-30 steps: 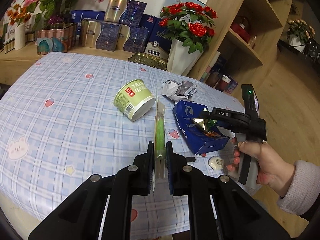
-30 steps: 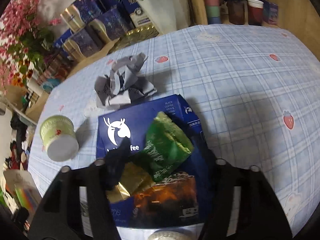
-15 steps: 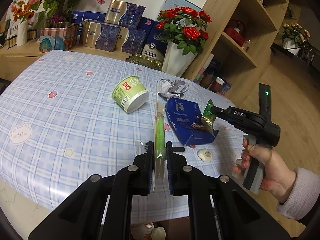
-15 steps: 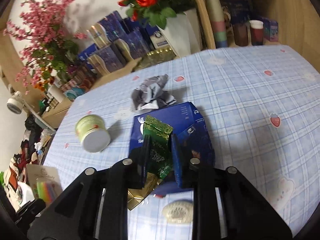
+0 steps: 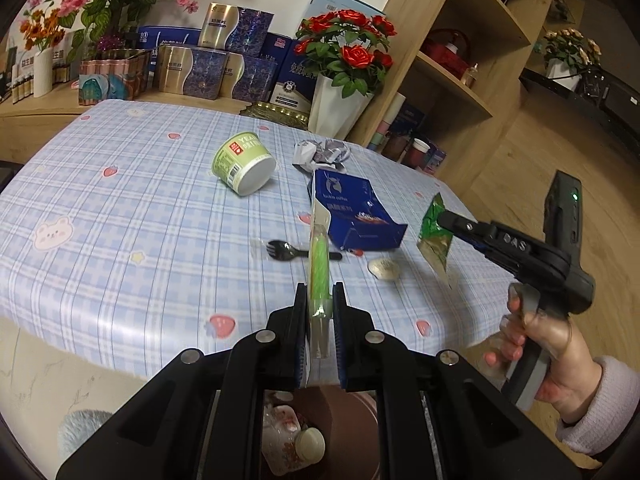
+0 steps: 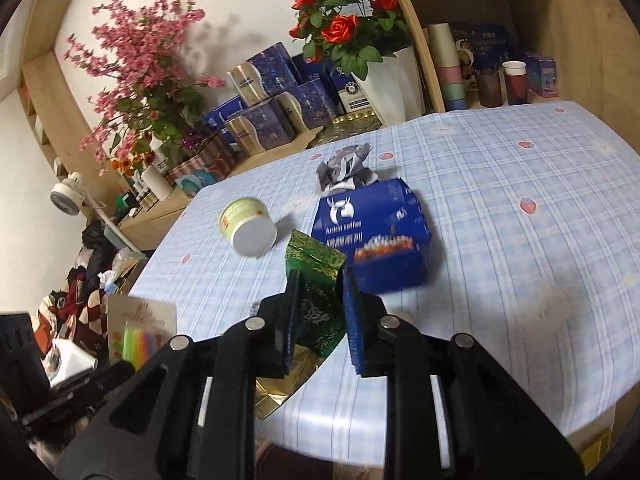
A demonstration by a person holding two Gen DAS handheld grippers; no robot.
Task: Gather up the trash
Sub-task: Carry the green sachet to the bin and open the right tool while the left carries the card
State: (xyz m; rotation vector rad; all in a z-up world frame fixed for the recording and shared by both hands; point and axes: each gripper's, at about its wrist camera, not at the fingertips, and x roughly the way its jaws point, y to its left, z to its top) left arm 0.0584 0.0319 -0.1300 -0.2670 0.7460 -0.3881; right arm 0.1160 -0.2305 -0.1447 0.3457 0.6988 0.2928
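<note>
Both hands have pulled back off the worktop [image 5: 120,216] edge and now hang over the brown bin [image 5: 352,412] at six o'clock, so the drop looks next: the left gripper [image 5: 320,320] stays clamped on the green candle packet [image 5: 319,264], the right gripper [image 6: 320,312], jaws newly closed, pinches the green-and-gold foil sachet [image 6: 316,268]. Further out at twelve o'clock still lie a black plastic fork [image 5: 288,251], the torn blue coffee box [image 5: 352,216], a tipped green paper cup [image 5: 244,162] and crumpled paper [image 5: 324,152].
</note>
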